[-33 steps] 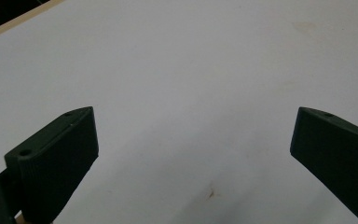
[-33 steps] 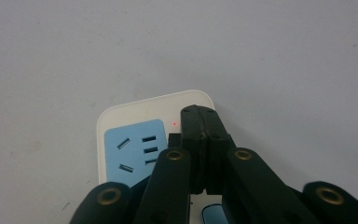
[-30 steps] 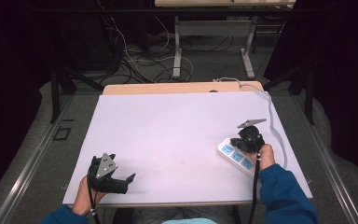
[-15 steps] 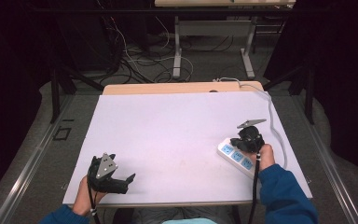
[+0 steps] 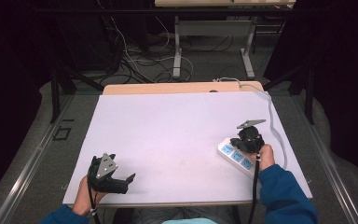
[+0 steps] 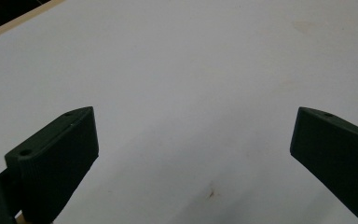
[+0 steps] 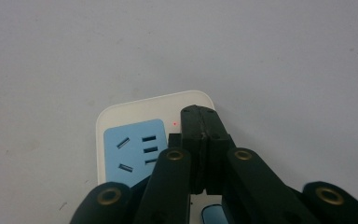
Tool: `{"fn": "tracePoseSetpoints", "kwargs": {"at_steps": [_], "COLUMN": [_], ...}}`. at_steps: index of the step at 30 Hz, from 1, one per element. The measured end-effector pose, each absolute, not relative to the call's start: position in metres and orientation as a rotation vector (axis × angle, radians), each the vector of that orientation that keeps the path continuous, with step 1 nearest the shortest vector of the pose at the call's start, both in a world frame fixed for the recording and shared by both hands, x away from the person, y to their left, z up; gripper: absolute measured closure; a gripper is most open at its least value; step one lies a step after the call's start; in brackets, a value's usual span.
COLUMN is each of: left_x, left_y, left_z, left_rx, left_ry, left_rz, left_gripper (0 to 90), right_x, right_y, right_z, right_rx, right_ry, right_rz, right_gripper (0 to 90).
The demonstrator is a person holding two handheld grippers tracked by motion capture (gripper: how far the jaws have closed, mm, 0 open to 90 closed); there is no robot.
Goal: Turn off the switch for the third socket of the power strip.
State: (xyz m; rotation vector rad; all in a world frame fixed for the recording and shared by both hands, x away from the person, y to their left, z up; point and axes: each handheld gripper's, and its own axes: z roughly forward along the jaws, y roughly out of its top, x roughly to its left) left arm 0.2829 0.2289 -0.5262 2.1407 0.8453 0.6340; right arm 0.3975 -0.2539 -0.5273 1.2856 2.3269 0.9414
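As it lies, the power strip (image 5: 235,156) runs diagonally.

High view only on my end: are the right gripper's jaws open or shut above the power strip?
Observer: Shut. In the right gripper view the right gripper has its jaws pressed together, tips over the end of the power strip.
Operator: Any sign the strip is powered?
Observer: A small red dot, likely an indicator light, shows beside the tips.
Operator: And the left gripper?
Observer: Its own view shows the jaws wide open, with bare table between them.
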Motion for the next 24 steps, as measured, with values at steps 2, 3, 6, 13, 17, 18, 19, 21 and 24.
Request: {"fn": "tracePoseSetpoints", "kwargs": {"at_steps": [2,3,6,13,17,18,19,21,24], "left_x": [0.283,0.2831,0.283,0.2828,0.2828,0.2832,0.2831,0.2832,0.283], "left_y": [0.2289,0.2291,0.2288,0.2284,0.2286,0.2293,0.2291,0.2293,0.229], "left_z": [-0.5263,-0.5261,-0.5264,-0.5267,-0.5266,-0.526,-0.5261,-0.5259,-0.5263], "left_rx": [2.14,2.141,2.138,2.135,2.136,2.144,2.142,2.143,2.139], "left_ry": [0.846,0.845,0.847,0.849,0.85,0.842,0.844,0.842,0.846], "left_rz": [0.633,0.639,0.63,0.624,0.622,0.642,0.636,0.641,0.631], "left_gripper": [0.7,0.7,0.7,0.7,0.7,0.7,0.7,0.7,0.7], "right_x": [0.3974,0.3974,0.3972,0.3963,0.396,0.3961,0.3959,0.3959,0.3956], "right_y": [-0.2538,-0.2537,-0.2534,-0.2522,-0.2521,-0.252,-0.2518,-0.2517,-0.2514], "right_z": [-0.5273,-0.5274,-0.5274,-0.5272,-0.5271,-0.5272,-0.5271,-0.5272,-0.5272], "right_rx": [1.283,1.28,1.272,1.269,1.266,1.267,1.266,1.257,1.256], "right_ry": [2.327,2.327,2.329,2.324,2.321,2.319,2.321,2.319,2.318], "right_rz": [0.94,0.94,0.939,0.926,0.924,0.921,0.923,0.921,0.919], "right_gripper": [90.0,90.0,90.0,90.0,90.0,90.0,90.0,90.0,90.0]}}
